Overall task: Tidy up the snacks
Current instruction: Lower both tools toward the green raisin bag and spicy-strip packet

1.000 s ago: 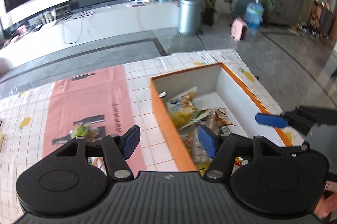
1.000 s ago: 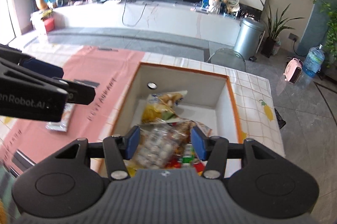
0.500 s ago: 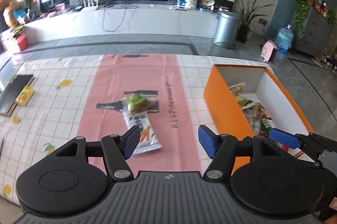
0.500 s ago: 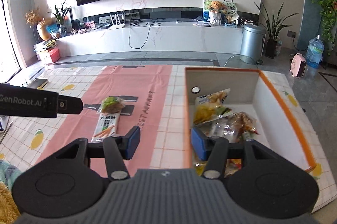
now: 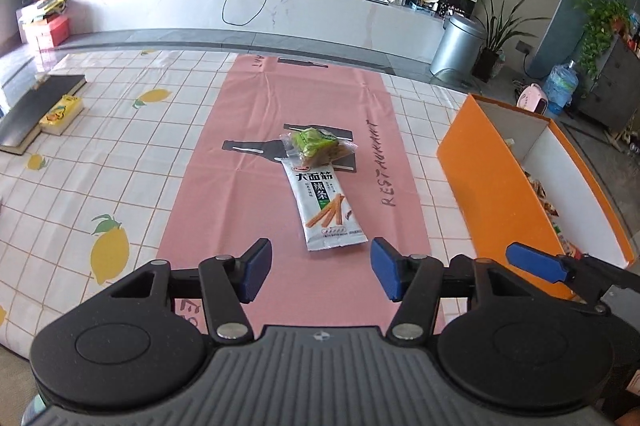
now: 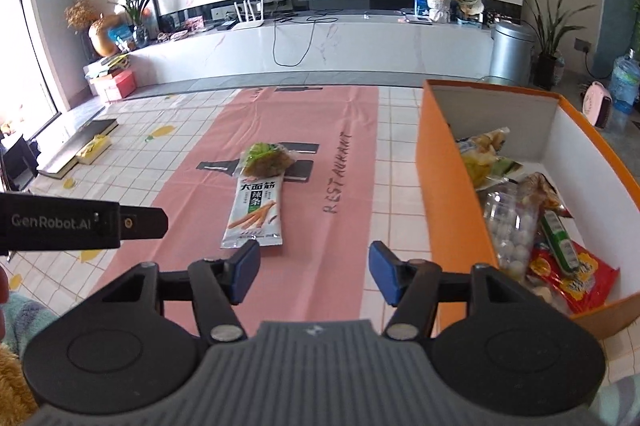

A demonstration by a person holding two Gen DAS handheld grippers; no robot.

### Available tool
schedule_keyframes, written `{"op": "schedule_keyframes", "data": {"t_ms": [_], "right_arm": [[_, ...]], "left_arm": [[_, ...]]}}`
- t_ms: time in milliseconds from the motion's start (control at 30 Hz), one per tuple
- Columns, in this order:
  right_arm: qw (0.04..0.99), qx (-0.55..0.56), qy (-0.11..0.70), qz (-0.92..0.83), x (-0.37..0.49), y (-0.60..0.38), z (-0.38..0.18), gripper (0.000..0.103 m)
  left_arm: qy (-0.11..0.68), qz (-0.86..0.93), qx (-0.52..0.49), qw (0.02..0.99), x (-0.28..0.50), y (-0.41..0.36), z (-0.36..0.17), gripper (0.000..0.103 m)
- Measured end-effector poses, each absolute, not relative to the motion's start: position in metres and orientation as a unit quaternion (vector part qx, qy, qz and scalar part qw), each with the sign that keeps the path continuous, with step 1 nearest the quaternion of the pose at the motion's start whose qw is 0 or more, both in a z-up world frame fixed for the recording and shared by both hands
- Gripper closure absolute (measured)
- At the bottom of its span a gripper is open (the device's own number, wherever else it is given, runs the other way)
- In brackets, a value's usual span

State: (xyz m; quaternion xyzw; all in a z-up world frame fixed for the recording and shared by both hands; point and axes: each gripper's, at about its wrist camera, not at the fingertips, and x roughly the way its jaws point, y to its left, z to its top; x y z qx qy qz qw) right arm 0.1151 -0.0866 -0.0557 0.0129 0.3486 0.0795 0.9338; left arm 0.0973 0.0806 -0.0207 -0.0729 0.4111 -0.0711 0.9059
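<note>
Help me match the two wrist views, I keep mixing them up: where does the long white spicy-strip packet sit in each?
Left wrist: the white spicy-strip packet lies at centre on the pink mat, just beyond the open fingers.
Right wrist: the packet lies left of centre, above the left fingertip.
Shared landmark: the orange box, right of the packet in both.
</note>
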Motion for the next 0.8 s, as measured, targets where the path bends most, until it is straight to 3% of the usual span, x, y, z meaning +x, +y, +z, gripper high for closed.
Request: {"op": "schedule_keyframes", "data": {"t_ms": [100, 600, 800], "right_arm": [[0.932, -0.002, 0.351, 0.084, 0.131, -0.077, -0.060, 0.043], [0.925, -0.028, 0.367, 0.091, 0.227, -0.041, -0.101, 0.040], [0.925, -0.033, 0.371, 0.073, 0.264, -0.040, -0.117, 0.054]], "left_arm": [[0.415, -0.080, -0.078, 0.903, 0.112, 0.089, -0.022, 0.044], [0.428, -0.149, -0.002, 0.892, 0.198, 0.094, -0.054, 0.042], [0.440, -0.163, 0.002, 0.883, 0.236, 0.093, -0.074, 0.039]]}}
